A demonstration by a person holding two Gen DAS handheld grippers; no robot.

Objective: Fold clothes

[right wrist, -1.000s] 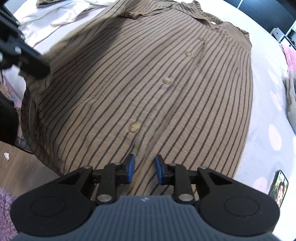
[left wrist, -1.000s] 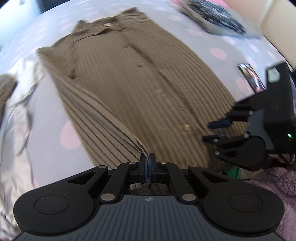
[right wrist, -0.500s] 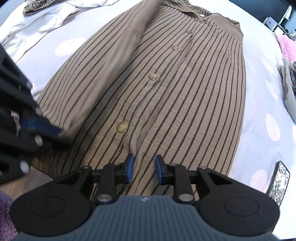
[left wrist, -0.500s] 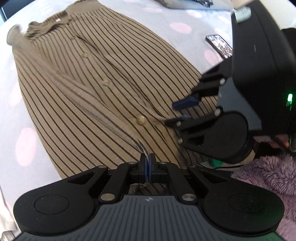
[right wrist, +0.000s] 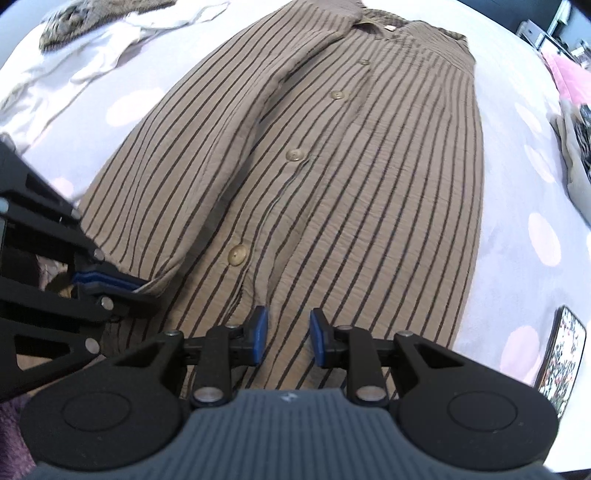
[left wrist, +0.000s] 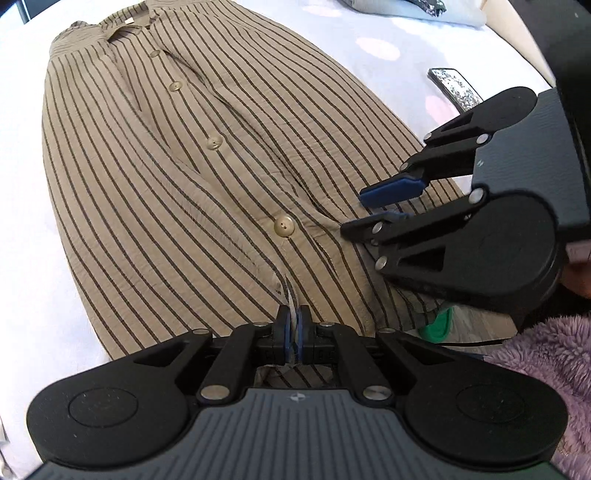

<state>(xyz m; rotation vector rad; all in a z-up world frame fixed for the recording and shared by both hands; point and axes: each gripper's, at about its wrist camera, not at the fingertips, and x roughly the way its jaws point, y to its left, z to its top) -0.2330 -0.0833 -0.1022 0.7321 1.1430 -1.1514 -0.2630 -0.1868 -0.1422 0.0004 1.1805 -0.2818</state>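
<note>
A brown shirt with dark stripes (left wrist: 192,155) lies buttoned side up on the pale dotted bedcover (left wrist: 33,258), collar far away. Its left part is folded over the middle. My left gripper (left wrist: 294,325) is shut on the folded fabric edge near the hem, by the button line. My right gripper (right wrist: 284,334) is open and empty, just above the hem to the right of the buttons. It also shows in the left wrist view (left wrist: 384,206), jaws apart. The shirt fills the right wrist view (right wrist: 351,177), where the left gripper (right wrist: 114,282) pinches the cloth.
A phone (left wrist: 455,88) lies on the cover right of the shirt; it shows in the right wrist view (right wrist: 561,354) too. White cloth (right wrist: 92,55) and a patterned garment (right wrist: 88,18) lie far left. Folded clothes (right wrist: 576,155) lie far right. A purple fuzzy sleeve (left wrist: 546,369) is near me.
My left gripper has carried the shirt's left side across to the button line, folding it over the middle. The right gripper stays open near the hem.
</note>
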